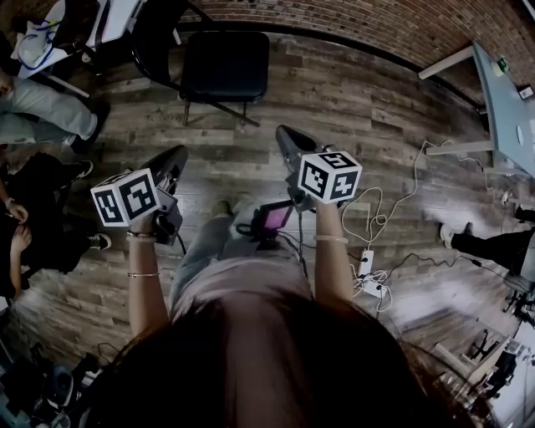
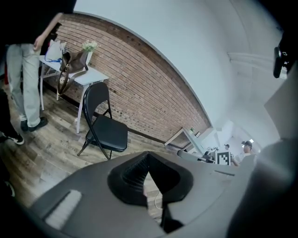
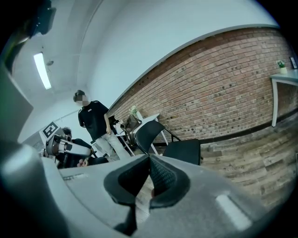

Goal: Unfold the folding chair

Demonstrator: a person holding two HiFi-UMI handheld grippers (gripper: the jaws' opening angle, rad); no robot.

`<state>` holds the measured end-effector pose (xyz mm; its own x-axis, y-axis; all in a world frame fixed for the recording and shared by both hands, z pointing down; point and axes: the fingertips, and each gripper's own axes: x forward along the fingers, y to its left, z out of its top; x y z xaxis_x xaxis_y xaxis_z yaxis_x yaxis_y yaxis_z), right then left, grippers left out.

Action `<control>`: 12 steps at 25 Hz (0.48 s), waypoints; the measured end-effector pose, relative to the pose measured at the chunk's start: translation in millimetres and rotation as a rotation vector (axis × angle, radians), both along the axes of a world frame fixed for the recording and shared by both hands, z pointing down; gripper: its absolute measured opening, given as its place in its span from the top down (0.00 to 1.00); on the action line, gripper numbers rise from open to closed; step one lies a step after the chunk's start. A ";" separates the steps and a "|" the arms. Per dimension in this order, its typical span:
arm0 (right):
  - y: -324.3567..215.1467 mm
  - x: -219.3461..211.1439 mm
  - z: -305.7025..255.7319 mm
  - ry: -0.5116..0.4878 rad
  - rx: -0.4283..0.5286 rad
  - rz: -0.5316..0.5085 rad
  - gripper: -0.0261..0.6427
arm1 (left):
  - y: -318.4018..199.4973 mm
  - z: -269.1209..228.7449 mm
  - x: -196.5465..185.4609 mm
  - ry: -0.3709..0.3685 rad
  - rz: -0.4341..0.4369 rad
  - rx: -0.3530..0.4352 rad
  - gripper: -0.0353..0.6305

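Note:
The black folding chair (image 1: 224,65) stands opened out on the wood floor close to the brick wall, seat flat and backrest up. It also shows in the left gripper view (image 2: 104,128) and in the right gripper view (image 3: 179,148). My left gripper (image 1: 177,155) is held in the air well short of the chair, jaws shut with nothing in them (image 2: 148,155). Beside it, my right gripper (image 1: 284,134) is likewise shut and empty (image 3: 150,158), pointing toward the chair from a distance. Neither gripper touches the chair.
A white table (image 1: 100,21) with bags stands left of the chair. People (image 1: 33,109) sit or stand along the left. A grey table (image 1: 501,100) is at the right. Cables and a power strip (image 1: 368,267) lie on the floor to my right.

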<state>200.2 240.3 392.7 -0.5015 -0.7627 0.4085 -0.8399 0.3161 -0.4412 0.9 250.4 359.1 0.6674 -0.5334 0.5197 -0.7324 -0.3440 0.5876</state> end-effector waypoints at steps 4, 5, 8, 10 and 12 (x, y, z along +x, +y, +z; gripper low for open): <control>11.7 -18.3 -9.0 0.006 0.009 0.010 0.97 | 6.9 -6.1 -18.6 -0.036 0.003 0.020 0.95; 14.8 -23.1 -12.3 0.012 0.013 0.010 0.97 | 10.1 -9.8 -20.2 -0.030 0.007 0.024 0.95; 24.7 -34.3 -24.6 0.029 0.032 0.013 0.97 | 20.4 -19.9 -27.3 -0.025 0.007 0.038 0.95; 31.5 -40.0 -33.4 0.035 0.045 0.017 0.97 | 25.6 -26.1 -32.5 -0.029 0.011 0.058 0.95; 38.0 -44.2 -42.5 0.040 0.060 0.021 0.97 | 31.2 -32.3 -35.7 -0.029 0.023 0.077 0.95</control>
<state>156.0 278.3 350.2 -0.4697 -0.7965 0.3808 -0.8630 0.3235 -0.3880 -34.8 281.6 326.8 0.6650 -0.5572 0.4973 -0.7403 -0.4039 0.5374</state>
